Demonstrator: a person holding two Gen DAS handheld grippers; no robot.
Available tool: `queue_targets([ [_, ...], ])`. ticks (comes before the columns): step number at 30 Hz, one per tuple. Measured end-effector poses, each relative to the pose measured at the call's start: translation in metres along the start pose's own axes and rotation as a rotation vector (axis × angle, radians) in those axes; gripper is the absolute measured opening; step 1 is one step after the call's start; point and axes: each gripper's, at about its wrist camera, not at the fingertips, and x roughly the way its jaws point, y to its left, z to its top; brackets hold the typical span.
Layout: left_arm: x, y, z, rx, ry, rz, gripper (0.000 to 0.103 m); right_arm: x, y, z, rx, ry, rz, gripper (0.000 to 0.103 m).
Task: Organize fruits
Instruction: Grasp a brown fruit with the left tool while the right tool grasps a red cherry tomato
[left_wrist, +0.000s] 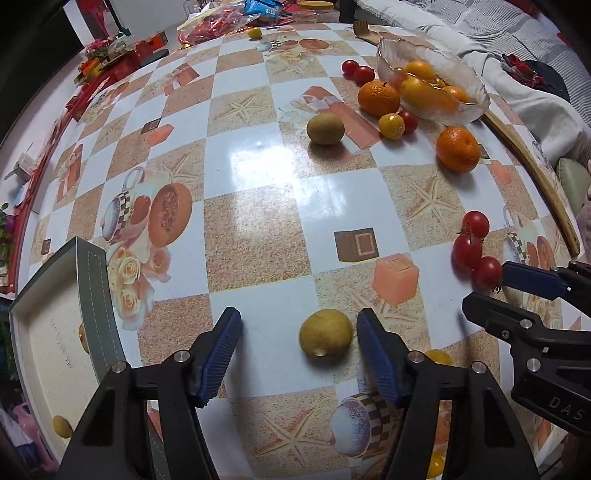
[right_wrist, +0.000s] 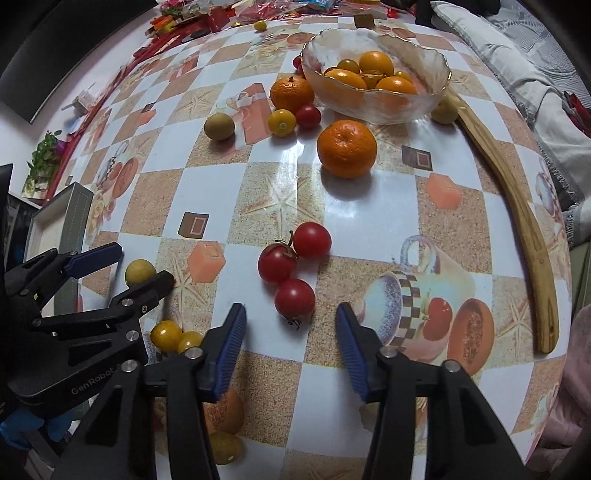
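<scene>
A round yellow-green fruit (left_wrist: 325, 338) lies on the patterned table between the blue pads of my left gripper (left_wrist: 299, 330). It sits close to the right pad with a wide gap to the left one, so the gripper is open. My right gripper (right_wrist: 290, 317) is also open, and the nearest of three red cherry tomatoes (right_wrist: 294, 299) sits between its tips with room on both sides. A glass bowl (right_wrist: 439, 59) at the back holds oranges and small yellow fruits. Loose mandarins (right_wrist: 347, 147) and a brownish-green fruit (right_wrist: 219, 126) lie in front of the bowl.
An open grey-green box (left_wrist: 96, 295) stands at the left edge with a small yellow fruit (left_wrist: 62, 426) inside. A long wooden utensil (right_wrist: 517, 206) lies along the table's right rim. Two yellow cherry tomatoes (right_wrist: 166, 334) sit beside the left gripper. Clutter lines the far edge.
</scene>
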Motion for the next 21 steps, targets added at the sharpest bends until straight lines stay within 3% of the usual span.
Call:
queue_targets([
  [3, -0.002, -0.001, 0.0, -0.013, -0.004, -0.027, 0.054, 0.0, 0.002, 0.0, -0.016, 0.002, -0.024, 0.034],
  [4, -0.003, -0.002, -0.001, -0.012, -0.009, -0.026, 0.046, 0.0, 0.003, 0.0, -0.024, 0.002, -0.038, 0.024],
  [5, -0.004, -0.002, -0.001, -0.009, -0.015, -0.037, 0.027, 0.0, 0.003, -0.001, -0.027, 0.001, -0.045, 0.022],
  [10, -0.011, 0.008, -0.007, -0.068, -0.022, -0.099, 0.028, -0.007, -0.008, -0.002, 0.047, -0.011, 0.015, 0.021],
  [21, -0.056, 0.055, -0.026, -0.171, -0.091, -0.092, 0.028, -0.031, 0.003, -0.005, 0.062, -0.041, 0.084, 0.021],
])
